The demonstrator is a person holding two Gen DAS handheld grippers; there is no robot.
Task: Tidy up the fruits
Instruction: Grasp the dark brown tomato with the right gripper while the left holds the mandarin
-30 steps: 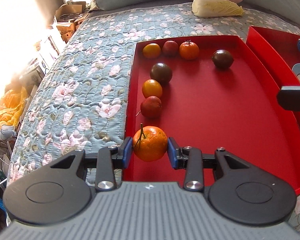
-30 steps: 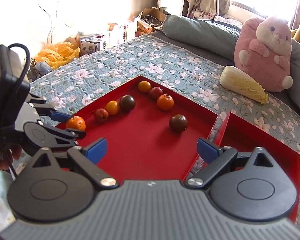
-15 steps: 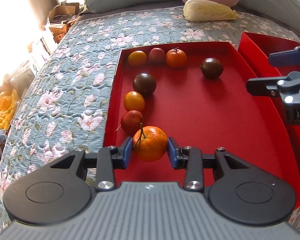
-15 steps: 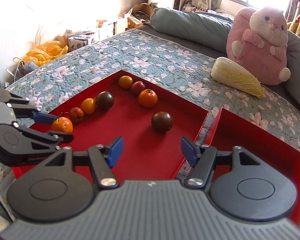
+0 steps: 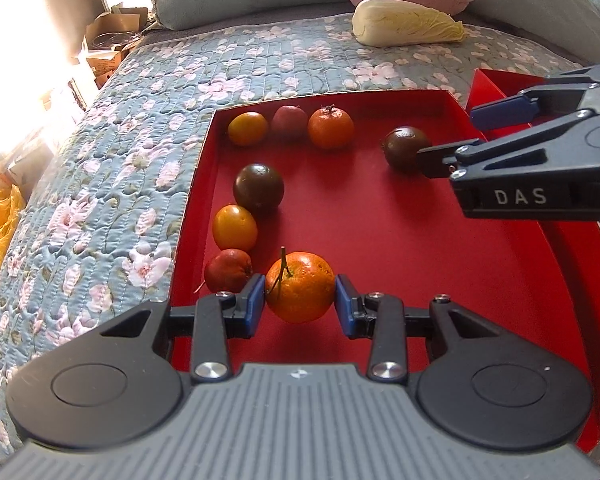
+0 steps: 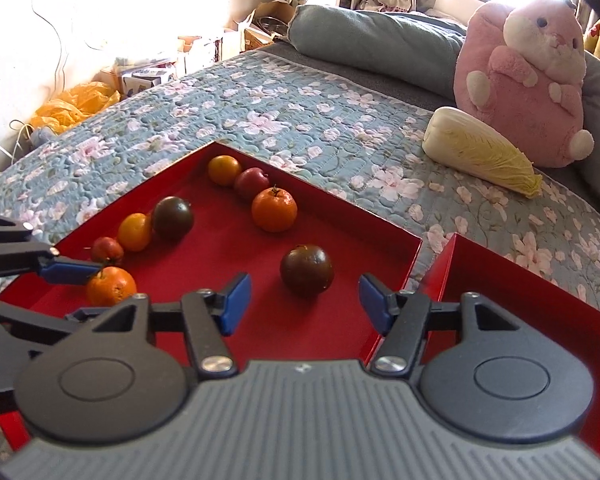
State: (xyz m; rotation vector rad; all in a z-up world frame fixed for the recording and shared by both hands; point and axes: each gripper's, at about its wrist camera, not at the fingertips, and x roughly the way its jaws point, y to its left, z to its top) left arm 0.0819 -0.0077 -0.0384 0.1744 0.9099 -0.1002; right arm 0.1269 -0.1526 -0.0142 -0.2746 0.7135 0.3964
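Observation:
My left gripper (image 5: 300,306) is shut on an orange with a stem (image 5: 300,286), low over the red tray (image 5: 440,264) near its left wall. The same orange shows in the right wrist view (image 6: 110,286). My right gripper (image 6: 302,302) is open, and a dark tomato (image 6: 307,270) lies just ahead between its fingers; it also shows in the left wrist view (image 5: 405,148). Several other fruits lie in the tray: a small red one (image 5: 228,270), a yellow one (image 5: 235,227), a dark tomato (image 5: 259,186), and a row at the far wall (image 5: 330,127).
A second red tray (image 6: 540,312) lies to the right of the first. Both rest on a floral quilt (image 6: 300,120). A cabbage (image 6: 480,151), a pink plush toy (image 6: 528,84) and a pillow (image 6: 372,44) lie beyond. Boxes and bags stand beside the bed at the left.
My right gripper has moved in toward the lone dark tomato and its jaws have narrowed. My left gripper, still holding the orange, has shifted right, further into the tray.

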